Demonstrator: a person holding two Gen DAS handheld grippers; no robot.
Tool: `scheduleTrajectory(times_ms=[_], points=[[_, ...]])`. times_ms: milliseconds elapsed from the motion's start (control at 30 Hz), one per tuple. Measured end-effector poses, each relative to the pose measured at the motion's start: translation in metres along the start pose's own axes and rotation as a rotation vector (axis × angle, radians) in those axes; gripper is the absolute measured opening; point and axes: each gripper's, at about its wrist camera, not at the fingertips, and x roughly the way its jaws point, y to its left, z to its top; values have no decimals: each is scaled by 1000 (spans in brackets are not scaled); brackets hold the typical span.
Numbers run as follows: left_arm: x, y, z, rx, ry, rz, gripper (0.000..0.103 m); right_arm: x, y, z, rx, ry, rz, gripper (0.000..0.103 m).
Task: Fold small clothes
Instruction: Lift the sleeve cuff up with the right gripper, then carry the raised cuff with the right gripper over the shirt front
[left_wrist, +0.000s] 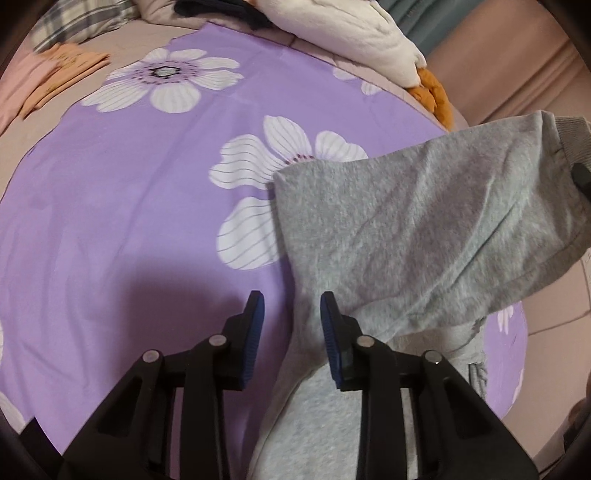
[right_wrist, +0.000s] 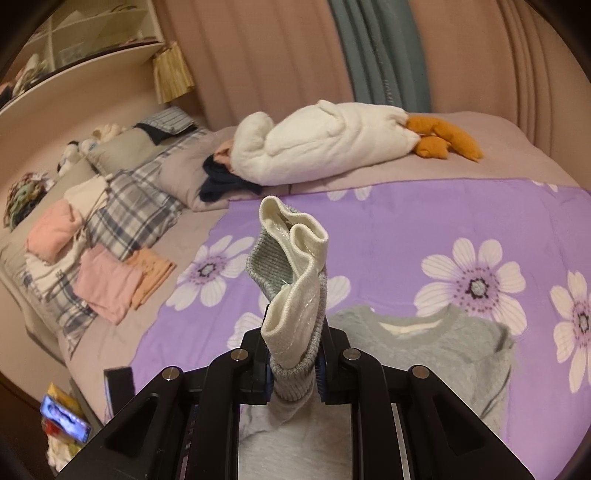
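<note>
Across the sheet (left_wrist: 110, 221), grey garment (left_wrist: 424, 221) slantwise

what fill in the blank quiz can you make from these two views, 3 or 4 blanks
1. The right gripper is shut on the ribbed ____ of the grey garment.
2. The bedspread under the garment is ____ with white flowers.
3. The white plush toy has ____ feet.
4. The folded clothes lie ____ the bedspread, not on it.

Missing words: cuff; purple; orange; beside
</note>
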Motion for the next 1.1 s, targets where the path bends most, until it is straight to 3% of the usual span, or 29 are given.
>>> scheduleTrajectory(times_ms=[600,1100], points=[[56,-3,3,49,91,93,31,-7,-56,-35,153,-14,-137,18],[61,0,5,43,125,94,33,-1,-77,-50,222,15,-189,18]])
